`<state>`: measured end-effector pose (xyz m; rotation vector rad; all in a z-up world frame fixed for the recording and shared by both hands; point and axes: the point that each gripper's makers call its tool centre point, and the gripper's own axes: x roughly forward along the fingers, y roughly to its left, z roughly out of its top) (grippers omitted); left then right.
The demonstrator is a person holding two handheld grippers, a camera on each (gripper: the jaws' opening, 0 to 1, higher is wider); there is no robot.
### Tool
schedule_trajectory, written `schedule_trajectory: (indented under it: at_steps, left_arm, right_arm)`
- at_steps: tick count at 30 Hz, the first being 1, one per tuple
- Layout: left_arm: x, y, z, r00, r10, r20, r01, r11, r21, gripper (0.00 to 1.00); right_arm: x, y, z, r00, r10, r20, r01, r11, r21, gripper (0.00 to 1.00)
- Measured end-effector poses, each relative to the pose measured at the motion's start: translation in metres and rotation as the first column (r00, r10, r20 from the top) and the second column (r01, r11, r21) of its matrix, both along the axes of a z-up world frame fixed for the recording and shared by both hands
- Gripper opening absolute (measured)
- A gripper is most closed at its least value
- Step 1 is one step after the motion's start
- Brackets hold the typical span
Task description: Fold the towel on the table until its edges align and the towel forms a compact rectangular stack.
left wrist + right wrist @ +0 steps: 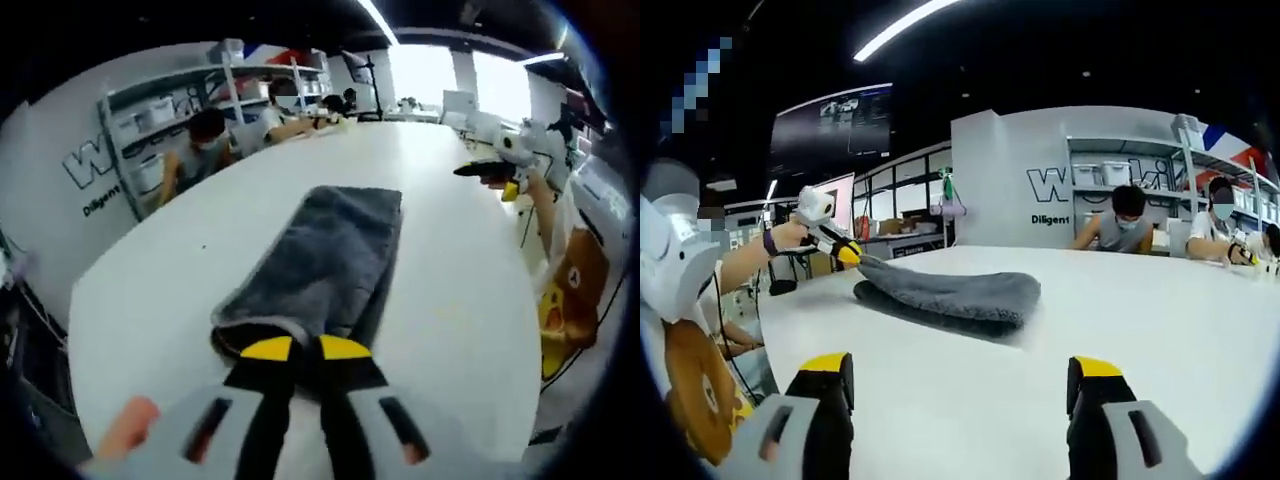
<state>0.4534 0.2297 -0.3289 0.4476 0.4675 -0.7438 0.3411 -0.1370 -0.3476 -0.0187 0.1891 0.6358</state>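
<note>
While left claw (305, 350) pinches towel (320, 265), right claw (962, 375) spread, apart

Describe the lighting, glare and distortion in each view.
Left gripper view: bright windows blow out the far end, and the long white table curves from fisheye distortion. Right gripper view: dark ceiling with one bright strip light, a soft shadow under the folded grey terry towel, and a bowed table edge.
</note>
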Motion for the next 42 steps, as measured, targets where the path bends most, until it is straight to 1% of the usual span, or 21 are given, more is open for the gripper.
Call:
schedule_trajectory:
  at_steps: [1,3,4,6,7,8,10,12,13,16,19,21,25,26,27,29,31,35,39,42]
  left_arm:
    - [-0.001,0.003,-0.003,1.000,0.023,0.003,-0.023,1.000,-0.007,0.09]
    - [-0.004,0.009,-0.015,0.999,0.051,-0.016,-0.051,0.998,-0.031,0.09]
    - [-0.008,0.011,-0.026,0.997,0.067,-0.047,-0.070,0.996,-0.049,0.08]
    - [-0.012,0.014,-0.040,0.993,0.082,-0.085,-0.089,0.993,-0.072,0.07]
    - [-0.012,0.014,-0.042,0.993,0.089,-0.083,-0.096,0.992,-0.082,0.07]
    - [-0.013,0.015,-0.048,0.991,0.097,-0.092,-0.106,0.989,-0.101,0.07]
    - [-0.013,0.014,-0.055,0.989,0.103,-0.109,-0.116,0.986,-0.118,0.06]
    - [-0.012,0.014,-0.061,0.987,0.113,-0.114,-0.128,0.983,-0.130,0.06]
    - [-0.012,0.015,-0.061,0.987,0.115,-0.115,-0.130,0.983,-0.132,0.06]
    - [-0.010,0.016,-0.071,0.984,0.132,-0.122,-0.147,0.981,-0.124,0.06]
    - [-0.008,0.016,-0.074,0.983,0.139,-0.117,-0.153,0.981,-0.119,0.06]
    - [-0.008,0.016,-0.075,0.981,0.150,-0.121,-0.166,0.977,-0.134,0.06]
    - [-0.009,0.016,-0.072,0.980,0.165,-0.115,-0.182,0.971,-0.157,0.06]
    - [-0.010,0.016,-0.068,0.980,0.171,-0.106,-0.188,0.967,-0.175,0.06]
    - [-0.010,0.015,-0.064,0.980,0.177,-0.096,-0.193,0.961,-0.198,0.07]
    - [-0.011,0.015,-0.051,0.979,0.193,-0.067,-0.204,0.943,-0.263,0.09]
    - [-0.014,0.016,-0.043,0.978,0.200,-0.061,-0.209,0.933,-0.294,0.13]
    - [-0.023,0.021,-0.024,0.974,0.226,-0.010,-0.217,0.921,-0.323,0.15]
    - [-0.038,0.021,-0.003,0.971,0.236,0.034,-0.208,0.907,-0.366,0.20]
    - [-0.051,0.019,0.006,0.970,0.237,0.054,-0.200,0.904,-0.377,0.24]
  right_arm:
    - [0.000,0.000,0.000,1.000,0.001,0.000,-0.001,1.000,0.003,0.92]
    - [-0.001,0.001,0.000,1.000,0.003,-0.001,-0.003,1.000,0.002,0.92]
    - [-0.001,0.002,0.000,1.000,0.004,-0.002,-0.004,1.000,0.002,0.92]
    - [-0.001,0.003,-0.001,1.000,0.006,-0.003,-0.006,1.000,0.000,0.91]
    - [0.000,0.003,-0.001,1.000,0.007,-0.003,-0.007,1.000,-0.001,0.91]
    - [0.000,0.004,0.000,1.000,0.008,-0.002,-0.008,1.000,-0.001,0.91]
    - [0.000,0.005,0.000,1.000,0.012,-0.001,-0.012,1.000,-0.003,0.91]
    - [0.000,0.008,0.000,1.000,0.017,-0.001,-0.017,1.000,-0.005,0.91]
    - [-0.001,0.009,0.000,1.000,0.020,-0.001,-0.020,1.000,-0.005,0.91]
    - [-0.003,0.012,-0.002,1.000,0.025,-0.005,-0.026,1.000,-0.008,0.91]
    - [-0.004,0.012,-0.003,1.000,0.024,-0.009,-0.024,1.000,-0.012,0.91]
    - [-0.004,0.011,-0.004,1.000,0.023,-0.012,-0.023,1.000,-0.013,0.91]
    - [-0.006,0.010,-0.003,1.000,0.022,-0.011,-0.022,1.000,-0.007,0.91]
    - [-0.006,0.010,-0.002,1.000,0.022,-0.010,-0.022,1.000,-0.005,0.91]
    - [-0.006,0.010,-0.002,1.000,0.022,-0.010,-0.022,1.000,-0.005,0.91]
    - [-0.007,0.008,-0.002,1.000,0.018,-0.009,-0.018,1.000,-0.007,0.91]
    - [-0.006,0.006,-0.002,1.000,0.015,-0.009,-0.015,1.000,-0.002,0.91]
    - [-0.006,0.003,-0.002,1.000,0.008,-0.012,-0.008,1.000,-0.001,0.91]
    - [-0.005,0.001,-0.005,1.000,0.005,-0.020,-0.005,1.000,-0.002,0.90]
    - [-0.005,0.000,-0.005,1.000,0.002,-0.023,-0.002,1.000,0.003,0.90]
